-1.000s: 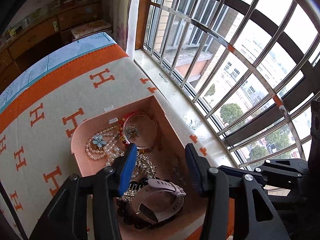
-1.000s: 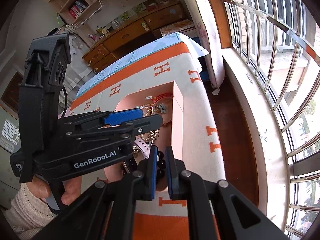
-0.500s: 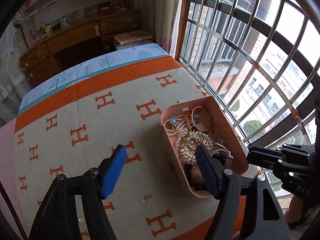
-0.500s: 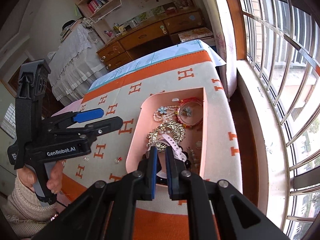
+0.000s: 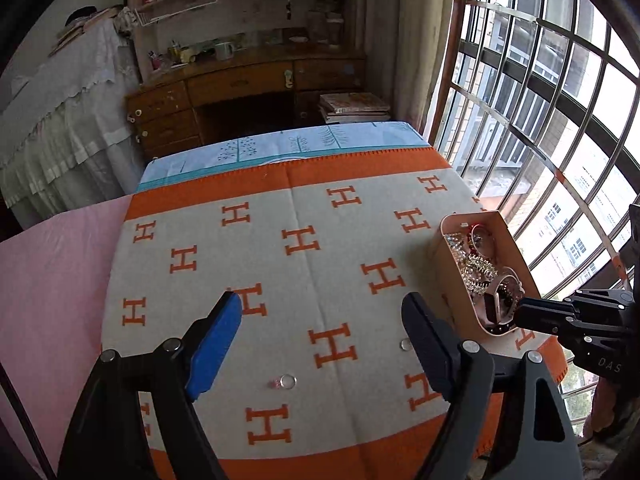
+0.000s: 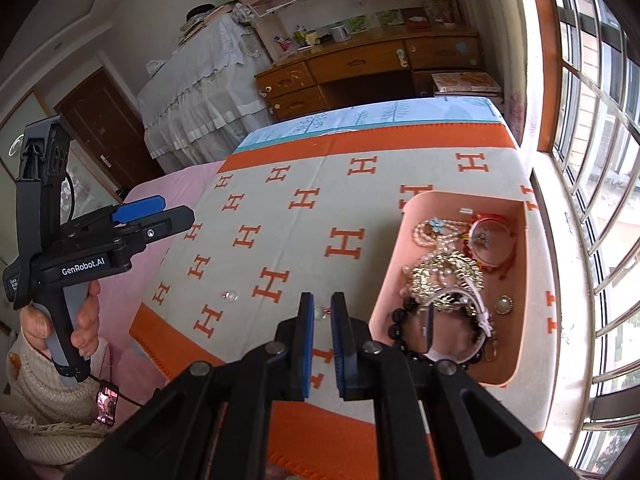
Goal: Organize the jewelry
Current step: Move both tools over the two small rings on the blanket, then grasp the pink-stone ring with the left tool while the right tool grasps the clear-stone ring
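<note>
A pink tray [image 5: 450, 276] [image 6: 518, 280] full of jewelry sits at the blanket's right edge: pearl necklace [image 6: 430, 232], red bangle [image 6: 492, 240], gold brooch [image 6: 446, 274], pink watch [image 5: 500, 300] [image 6: 460, 320], black bead bracelet [image 6: 400, 320]. Two small rings lie loose on the blanket [image 5: 320, 264]: one [image 5: 286, 381] [image 6: 230, 296] below my open, empty left gripper [image 5: 320, 328], also seen in the right wrist view [image 6: 156, 216], another [image 5: 405, 344] [image 6: 320, 312] by its right finger. My right gripper [image 6: 322, 312] hovers above that ring, jaws nearly closed, empty.
The orange-and-cream H-pattern blanket [image 6: 304, 216] covers a table beside a barred window [image 5: 560, 120]. A pink cloth [image 5: 52, 280] lies to the left. A wooden desk [image 5: 248, 92] and shelves stand behind. The blanket's front edge is close below.
Both grippers have pulled back and left from over the tray. The left gripper has swung over the open blanket. The right gripper now hovers over a loose ring.
</note>
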